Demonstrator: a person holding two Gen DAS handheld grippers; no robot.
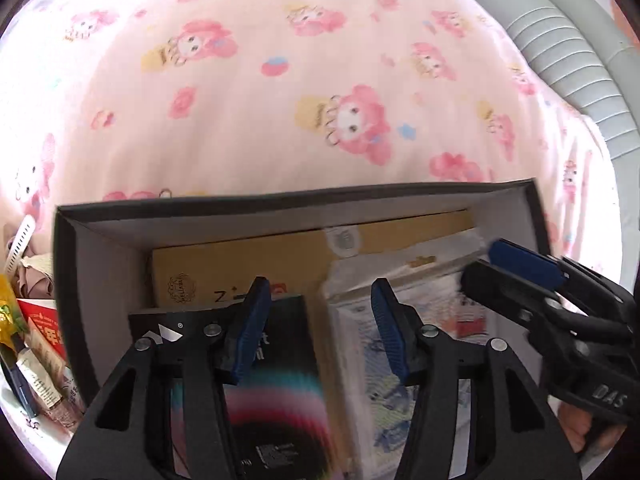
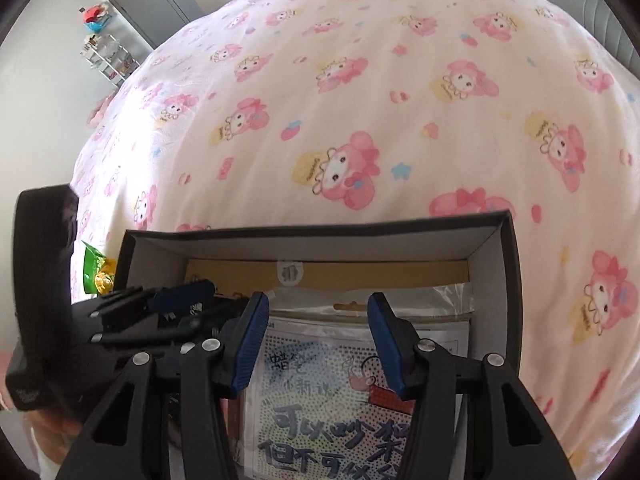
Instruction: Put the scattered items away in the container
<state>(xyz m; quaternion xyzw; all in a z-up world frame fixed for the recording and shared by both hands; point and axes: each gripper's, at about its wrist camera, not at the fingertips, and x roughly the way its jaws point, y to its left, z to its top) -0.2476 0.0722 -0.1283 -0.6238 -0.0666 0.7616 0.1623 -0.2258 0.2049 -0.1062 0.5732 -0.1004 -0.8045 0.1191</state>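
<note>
Both grippers hover over the dark cardboard box [image 2: 516, 280] on the bed's pink cartoon sheet [image 2: 360, 100]: left gripper [image 1: 320, 328] and right gripper [image 2: 318, 340] jaws open, empty. A plastic-sleeved print [image 2: 332, 412] with Chinese lettering lies inside, a black packet [image 1: 280, 400] beside it.

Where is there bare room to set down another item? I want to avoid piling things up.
Free: the pink bedsheet beyond the box's far wall, and to its right. Crowded: inside the box, the yellow carton, black box and plastic-wrapped pack cover the floor; loose packets crowd its left side.
</note>
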